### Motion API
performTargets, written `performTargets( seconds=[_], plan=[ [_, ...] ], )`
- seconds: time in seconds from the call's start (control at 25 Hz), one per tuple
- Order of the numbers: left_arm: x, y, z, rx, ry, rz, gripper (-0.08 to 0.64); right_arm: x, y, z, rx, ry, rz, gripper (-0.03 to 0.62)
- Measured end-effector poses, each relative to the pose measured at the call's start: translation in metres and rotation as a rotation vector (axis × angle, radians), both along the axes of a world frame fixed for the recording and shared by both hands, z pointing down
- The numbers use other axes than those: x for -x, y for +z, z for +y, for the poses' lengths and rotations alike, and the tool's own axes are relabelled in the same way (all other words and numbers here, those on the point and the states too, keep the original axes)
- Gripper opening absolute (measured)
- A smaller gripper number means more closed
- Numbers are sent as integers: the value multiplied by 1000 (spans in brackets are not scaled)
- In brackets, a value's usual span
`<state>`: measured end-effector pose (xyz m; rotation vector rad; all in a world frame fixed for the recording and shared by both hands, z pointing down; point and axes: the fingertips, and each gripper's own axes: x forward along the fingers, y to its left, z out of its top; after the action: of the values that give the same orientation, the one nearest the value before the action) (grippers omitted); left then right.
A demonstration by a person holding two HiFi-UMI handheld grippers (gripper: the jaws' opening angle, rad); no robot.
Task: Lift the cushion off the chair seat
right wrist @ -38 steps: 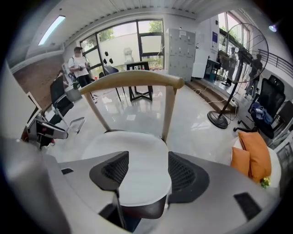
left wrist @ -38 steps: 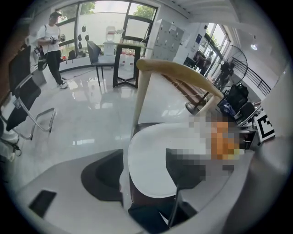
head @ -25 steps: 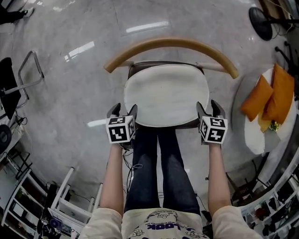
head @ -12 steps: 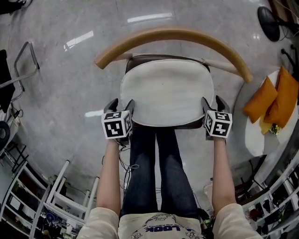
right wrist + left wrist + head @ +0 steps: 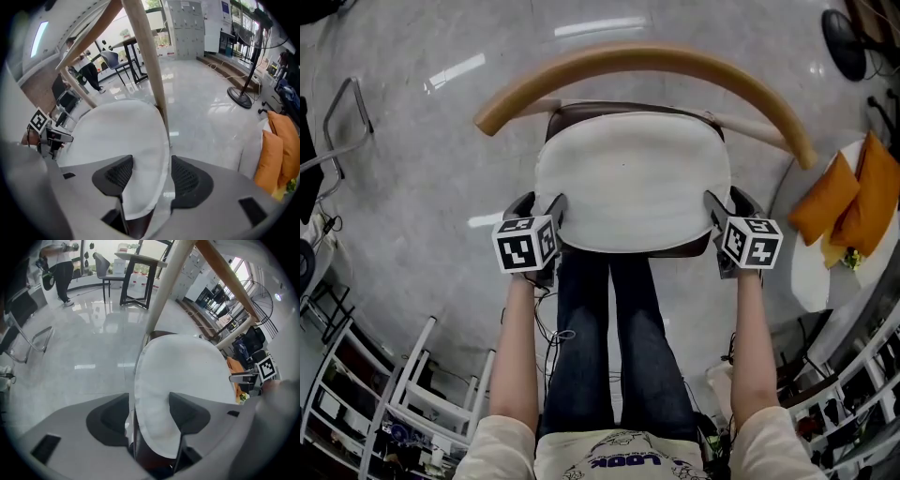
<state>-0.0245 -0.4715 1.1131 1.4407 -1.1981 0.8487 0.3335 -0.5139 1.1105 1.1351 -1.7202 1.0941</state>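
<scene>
Left gripper (image 5: 538, 204) is part open, its jaws straddling the cushion's (image 5: 633, 178) left front edge, one jaw over the top and the other just outside with a gap, so no squeeze yet. Right gripper (image 5: 729, 201) mirrors it on the right front edge: jaws apart, cushion rim between them, daylight beside the outer jaw. Change over the last second: both grippers have moved from the front corners outward and forward onto the cushion's sides, and the chair (image 5: 647, 61) now fills more of the head view. Cushion itself hasn't moved; it lies flat on the seat (image 5: 675, 251), dark seat rim showing under its front edge. I read this as approach done, grasp pending, lift not started. Next it needs both jaws closing on the cushion only; the left jaws look near the seat rim too, so there is a risk of pinching it. No container in play; nearest holder is the white table (image 5: 806, 272) at right with orange pillows (image 5: 853, 202) on it.
</scene>
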Motion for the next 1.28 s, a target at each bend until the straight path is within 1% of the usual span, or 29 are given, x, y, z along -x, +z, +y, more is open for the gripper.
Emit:
performTargets(
  seconds=[0.08, 0.12, 0.2, 0.28, 0.44, 0.52, 0.6, 0.64, 0.72, 0.88, 0.96, 1.08, 1.28],
  plan=[
    [-1, 1, 0, 0, 0, 14, 278, 2, 0, 0, 13, 2, -23, 255],
    [-3, 1, 0, 1, -3, 26, 274, 2, 0, 1, 15, 3, -25, 255],
    [-5, 1, 1, 6, -10, 43, 235, 3, 0, 1, 14, 3, -19, 250],
    [-6, -1, 1, 5, 0, 34, 225, 6, -2, 1, 11, -12, 4, 233],
    [-9, -3, 0, -17, 25, -13, 187, 9, -5, 2, -1, -52, 62, 190],
    [-9, -6, 0, -34, 25, -42, 150, 10, -7, 2, -8, -71, 99, 141],
    [-6, -8, 0, -50, 15, -74, 88, 9, -9, 1, -19, -86, 139, 67],
    [-5, -9, 0, -55, 9, -86, 58, 9, -10, 1, -25, -89, 150, 49],
    [-5, -12, 1, -57, 11, -99, 38, 10, -14, 2, -35, -88, 155, 38],
    [-10, -32, 2, -70, 63, -106, 32, 10, -38, 8, -62, -72, 155, 35],
    [-10, -50, 9, -69, 71, -102, 31, 12, -58, 16, -65, -71, 155, 35],
    [0, -85, 18, -72, 63, -101, 31, 24, -95, 28, -79, -57, 152, 35],
    [15, -145, 13, -128, 61, -93, 31, 38, -163, 25, -148, -9, 151, 34]
  ],
)
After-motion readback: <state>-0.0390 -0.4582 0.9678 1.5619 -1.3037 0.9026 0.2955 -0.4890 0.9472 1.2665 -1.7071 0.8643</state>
